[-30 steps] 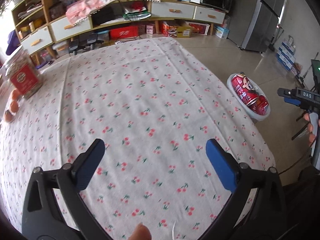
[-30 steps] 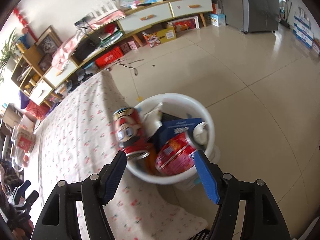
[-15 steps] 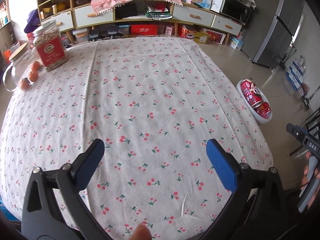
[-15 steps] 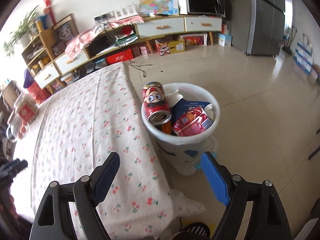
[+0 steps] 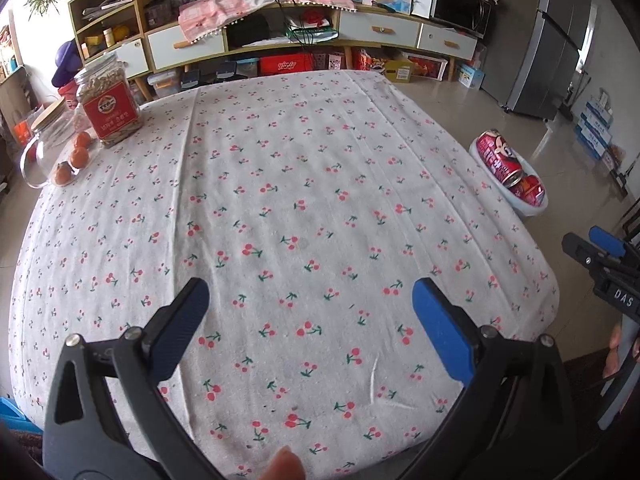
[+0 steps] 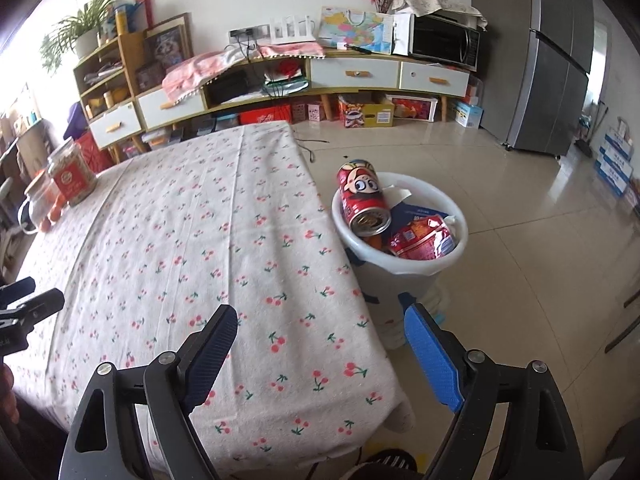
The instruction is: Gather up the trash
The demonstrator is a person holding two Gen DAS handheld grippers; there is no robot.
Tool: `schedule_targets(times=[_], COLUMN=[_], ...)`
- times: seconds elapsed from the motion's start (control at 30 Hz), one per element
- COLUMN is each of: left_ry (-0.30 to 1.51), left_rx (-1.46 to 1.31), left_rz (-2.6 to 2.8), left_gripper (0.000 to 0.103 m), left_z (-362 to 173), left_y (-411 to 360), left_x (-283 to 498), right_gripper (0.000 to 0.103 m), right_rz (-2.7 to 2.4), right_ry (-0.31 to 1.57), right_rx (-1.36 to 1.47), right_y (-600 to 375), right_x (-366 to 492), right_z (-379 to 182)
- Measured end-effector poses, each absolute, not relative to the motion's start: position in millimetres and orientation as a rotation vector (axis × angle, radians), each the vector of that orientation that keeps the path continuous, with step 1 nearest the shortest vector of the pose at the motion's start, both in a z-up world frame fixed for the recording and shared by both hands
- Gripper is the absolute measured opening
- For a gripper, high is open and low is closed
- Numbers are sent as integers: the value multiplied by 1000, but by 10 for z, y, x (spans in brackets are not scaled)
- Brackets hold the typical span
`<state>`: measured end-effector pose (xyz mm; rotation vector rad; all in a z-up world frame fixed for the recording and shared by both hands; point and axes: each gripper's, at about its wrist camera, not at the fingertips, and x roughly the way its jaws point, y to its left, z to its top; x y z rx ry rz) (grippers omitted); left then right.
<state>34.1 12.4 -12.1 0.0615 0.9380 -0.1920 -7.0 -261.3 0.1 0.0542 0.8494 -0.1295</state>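
Table [image 5: 304, 184], largest item: covered edge to edge by a white tablecloth [image 6: 192, 240] printed with small red cherries. White trash bin [image 6: 452, 264]: stands on the tiled floor just beside the table's right edge, filled above the rim. Contents of bin: red drink can [image 6: 362, 200] with a cartoon face, lying tilted with its open end toward the camera and its upper end above the rim; crumpled red snack wrapper [image 6: 420, 242] beside the can; blue carton [image 6: 420, 213] and white scraps behind them. Clear jar with a red label [image 5: 110, 108]: upright at the far left corner of the table. Glass jug with a wooden lid [image 5: 48, 144]: just beside the jar. Small orange fruits [image 5: 78, 156]: resting against the jug. Left gripper [image 5: 308, 308]: above the near part of the cloth, jaws spread wide, nothing between them. Right gripper [image 6: 318, 334]: over the table's near right corner, jaws spread wide and empty, the bin ahead of them and apart.
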Motion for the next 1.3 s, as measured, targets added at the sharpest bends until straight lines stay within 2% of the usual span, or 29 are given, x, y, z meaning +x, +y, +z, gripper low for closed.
schedule_targets(times=[1.3], left_ry=[862], left_rx=[32], left_rz=[-90], left_gripper=[101], left_z=[-9], left_y=[107], left_x=[123], right_gripper=[88], right_rz=[-150], right_ry=[779], right_rx=[-39], right_y=[-2413], right_x=[-113], right_z=[38])
